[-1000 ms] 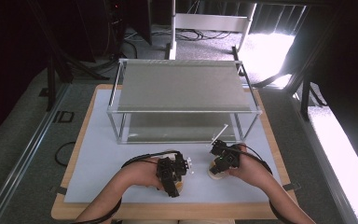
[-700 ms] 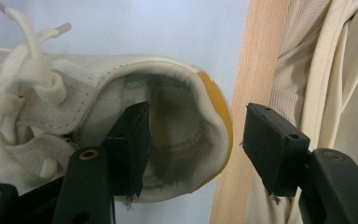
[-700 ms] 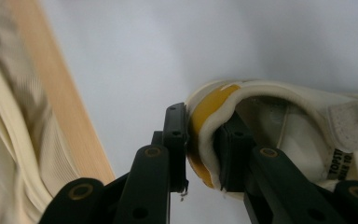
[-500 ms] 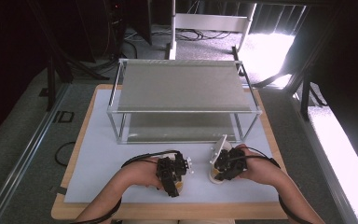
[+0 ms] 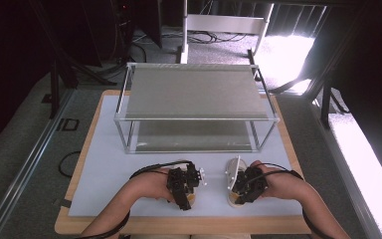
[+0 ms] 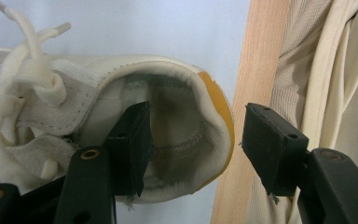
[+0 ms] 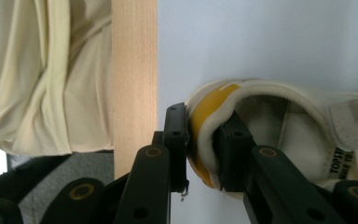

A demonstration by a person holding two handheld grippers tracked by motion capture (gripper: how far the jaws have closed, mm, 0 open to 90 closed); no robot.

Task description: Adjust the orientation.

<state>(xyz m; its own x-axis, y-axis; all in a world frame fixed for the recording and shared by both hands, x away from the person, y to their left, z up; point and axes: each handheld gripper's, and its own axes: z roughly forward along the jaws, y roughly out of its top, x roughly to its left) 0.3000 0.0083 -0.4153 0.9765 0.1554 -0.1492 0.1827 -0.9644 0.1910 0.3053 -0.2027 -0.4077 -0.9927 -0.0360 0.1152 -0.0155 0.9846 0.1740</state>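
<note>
- Two cream lace-up sneakers sit near the front edge of the worktop (image 5: 104, 164), on its pale blue-grey mat, side by side with a gap between them.
- Left tool (image 5: 191, 186): jaws partly apart. In the left gripper view one jaw is inside the opening of the left sneaker (image 6: 121, 116) and the other stands outside the heel, clear of the shoe with daylight between pad and heel. No pinch on the heel collar.
- Left sneaker: cream leather, mustard-yellow patch at the heel, laces (image 6: 23, 70) loose and bunched above the tongue. Heel lies close to the wooden front edge of the worktop.
- Right tool (image 5: 241, 181): jaws closed tight on the heel of the right sneaker (image 7: 279, 126). In the right gripper view one pad is outside against the yellow heel patch and the other inside the shoe, with the heel wall squeezed between them.
- Right sneaker: same cream and yellow make, printed lettering on the insole partly readable. In the high view its white sole is tipped up on edge beside the tool.
- Behind both shoes stands a two-tier metal-framed shelf rack (image 5: 194, 94), well apart from them.
- Person's cream garment (image 7: 42, 70) hangs just past the worktop's front edge.
</note>
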